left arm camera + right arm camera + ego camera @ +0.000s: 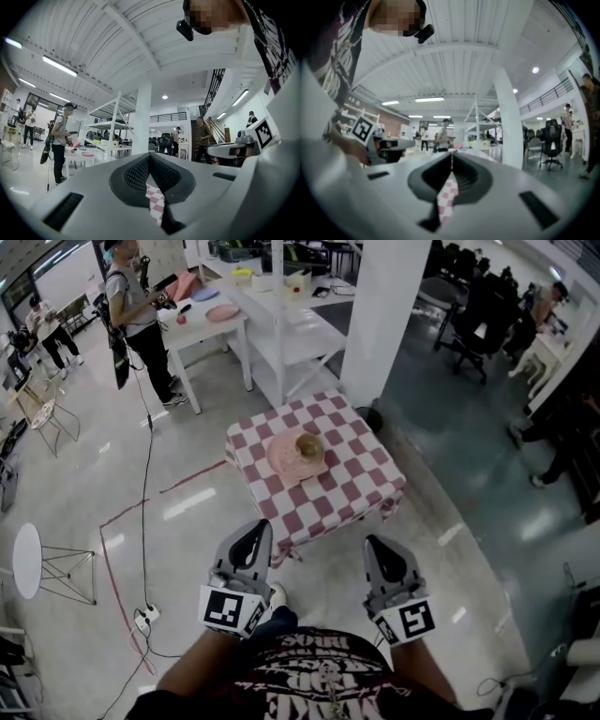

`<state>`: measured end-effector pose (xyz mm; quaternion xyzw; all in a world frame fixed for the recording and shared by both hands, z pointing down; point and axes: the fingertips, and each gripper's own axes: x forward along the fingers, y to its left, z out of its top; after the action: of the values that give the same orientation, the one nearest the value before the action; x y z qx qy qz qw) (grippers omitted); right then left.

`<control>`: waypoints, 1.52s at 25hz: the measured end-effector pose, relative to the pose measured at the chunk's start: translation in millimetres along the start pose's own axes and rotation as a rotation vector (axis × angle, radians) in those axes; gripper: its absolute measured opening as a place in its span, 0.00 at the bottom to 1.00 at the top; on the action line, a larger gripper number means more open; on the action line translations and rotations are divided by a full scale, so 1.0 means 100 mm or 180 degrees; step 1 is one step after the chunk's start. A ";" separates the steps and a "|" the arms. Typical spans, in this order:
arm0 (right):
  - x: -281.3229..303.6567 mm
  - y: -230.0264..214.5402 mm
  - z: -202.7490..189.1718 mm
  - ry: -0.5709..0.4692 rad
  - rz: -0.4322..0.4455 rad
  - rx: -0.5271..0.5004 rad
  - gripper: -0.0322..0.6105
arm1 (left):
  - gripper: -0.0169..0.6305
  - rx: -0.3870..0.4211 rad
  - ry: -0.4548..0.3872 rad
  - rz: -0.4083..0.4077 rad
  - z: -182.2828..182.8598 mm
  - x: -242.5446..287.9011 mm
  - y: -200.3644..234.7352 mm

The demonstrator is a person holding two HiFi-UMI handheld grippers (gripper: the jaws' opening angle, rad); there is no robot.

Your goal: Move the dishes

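Fingers [136, 176] of the left gripper [251, 531] and right gripper [380, 546] are pressing shut, empty. A round pink plate [283, 457] bearing a brownish bowl [309, 444] is sitting on the red-checked bench [352, 474].

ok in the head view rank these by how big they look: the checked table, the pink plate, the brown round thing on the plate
1. red-and-white checked cloth-covered table
2. flat pink plate
3. small round brownish dish, on the plate

All three sit together, so nearness to the camera hardly skews the order.
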<state>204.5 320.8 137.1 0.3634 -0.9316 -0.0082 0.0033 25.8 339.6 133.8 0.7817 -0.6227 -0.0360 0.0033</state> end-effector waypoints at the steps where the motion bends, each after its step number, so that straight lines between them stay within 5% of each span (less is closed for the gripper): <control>1: 0.07 0.00 0.00 0.0005 -0.0005 -0.0001 0.10 | 0.07 0.0007 -0.0003 -0.0021 0.00 0.06 0.05; 22: 1.15 0.25 0.05 0.0160 -0.0126 -0.0308 0.10 | 0.07 -0.0339 -0.0128 -0.0222 0.00 0.67 1.07; 38: 1.59 -0.11 -0.12 0.0224 -0.0211 0.0011 0.10 | 0.07 -0.0313 0.0117 -0.0265 -0.23 1.12 1.24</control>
<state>94.9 204.6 148.6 0.3941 -0.9184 0.0061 0.0351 -69.1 201.9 157.2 0.8063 -0.5869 -0.0522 0.0516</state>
